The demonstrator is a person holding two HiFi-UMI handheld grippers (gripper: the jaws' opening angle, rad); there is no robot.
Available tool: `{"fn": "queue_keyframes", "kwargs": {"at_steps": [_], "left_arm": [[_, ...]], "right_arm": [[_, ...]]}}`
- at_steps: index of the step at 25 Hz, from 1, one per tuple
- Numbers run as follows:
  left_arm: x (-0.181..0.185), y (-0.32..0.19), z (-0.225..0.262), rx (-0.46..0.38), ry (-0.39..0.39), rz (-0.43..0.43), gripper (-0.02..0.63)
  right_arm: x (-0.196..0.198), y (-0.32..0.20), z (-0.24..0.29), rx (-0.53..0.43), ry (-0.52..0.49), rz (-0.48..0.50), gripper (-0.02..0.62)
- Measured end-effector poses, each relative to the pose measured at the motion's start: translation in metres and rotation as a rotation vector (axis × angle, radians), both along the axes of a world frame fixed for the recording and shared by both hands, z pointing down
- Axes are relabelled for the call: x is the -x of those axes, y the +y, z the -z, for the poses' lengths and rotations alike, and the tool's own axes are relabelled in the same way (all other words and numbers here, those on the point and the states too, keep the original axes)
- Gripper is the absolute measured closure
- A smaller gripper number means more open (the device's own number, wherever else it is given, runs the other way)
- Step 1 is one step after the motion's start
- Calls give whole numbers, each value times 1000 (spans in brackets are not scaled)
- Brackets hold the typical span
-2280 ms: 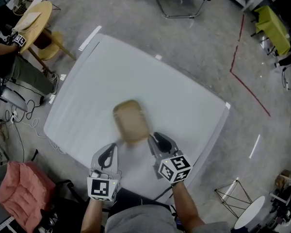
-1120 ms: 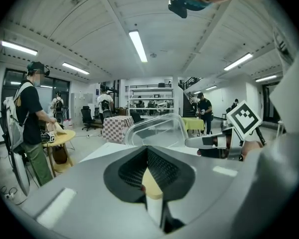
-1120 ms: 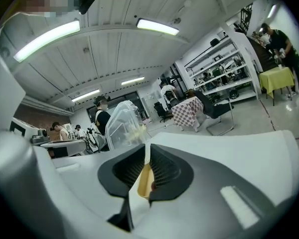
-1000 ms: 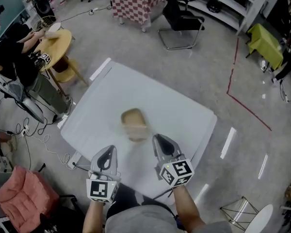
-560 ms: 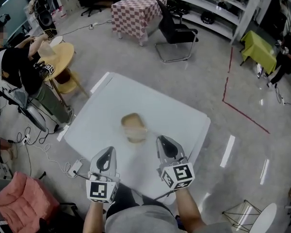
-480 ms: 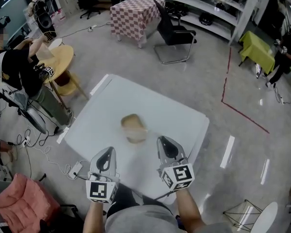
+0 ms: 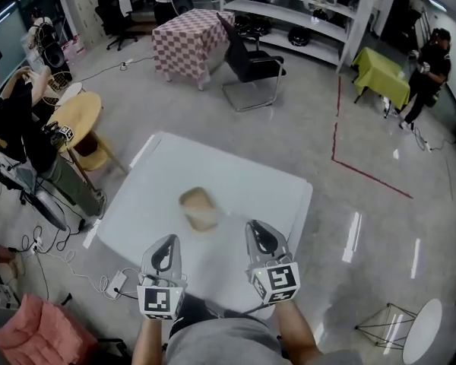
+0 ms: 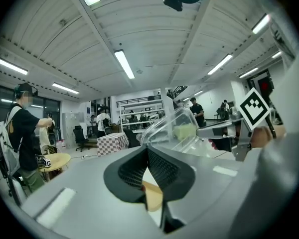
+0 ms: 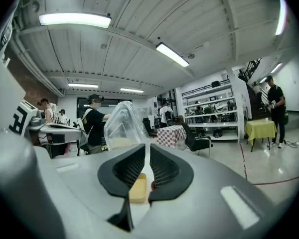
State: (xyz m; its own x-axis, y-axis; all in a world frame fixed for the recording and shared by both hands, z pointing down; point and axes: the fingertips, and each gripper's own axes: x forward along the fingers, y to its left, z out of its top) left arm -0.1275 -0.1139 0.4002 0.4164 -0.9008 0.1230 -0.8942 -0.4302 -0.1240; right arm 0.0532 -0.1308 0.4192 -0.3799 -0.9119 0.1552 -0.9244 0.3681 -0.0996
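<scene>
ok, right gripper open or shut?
Shut. In the right gripper view the right gripper has its jaws together, only a thin slit between them; the clear container sits beyond them, not gripped.

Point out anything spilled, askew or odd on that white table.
Nothing stands out. The clear container with something tan inside sits alone on the white table, ahead of the left gripper and right gripper, touched by neither. No spill or damage shows.

Glossy clear plastic bag [image 7: 200,207], matt table [image 7: 252,178]

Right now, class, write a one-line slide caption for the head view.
Jaws together, left gripper and right gripper hang above a white table, just short of a clear container holding something tan.
</scene>
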Motion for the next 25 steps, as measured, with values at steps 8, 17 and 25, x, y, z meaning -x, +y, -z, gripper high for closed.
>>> {"fn": "queue_keyframes", "kwargs": {"at_steps": [8, 17, 25], "left_arm": [[-15, 6, -7, 15, 14, -37, 594], [-22, 8, -23, 64, 41, -48, 594], [-29, 13, -35, 94, 48, -61, 594]], "right_arm": [[-22, 20, -4, 6, 31, -60, 560], [-41, 34, -23, 29, 67, -119, 558], [-50, 44, -36, 47, 82, -143, 558]]}}
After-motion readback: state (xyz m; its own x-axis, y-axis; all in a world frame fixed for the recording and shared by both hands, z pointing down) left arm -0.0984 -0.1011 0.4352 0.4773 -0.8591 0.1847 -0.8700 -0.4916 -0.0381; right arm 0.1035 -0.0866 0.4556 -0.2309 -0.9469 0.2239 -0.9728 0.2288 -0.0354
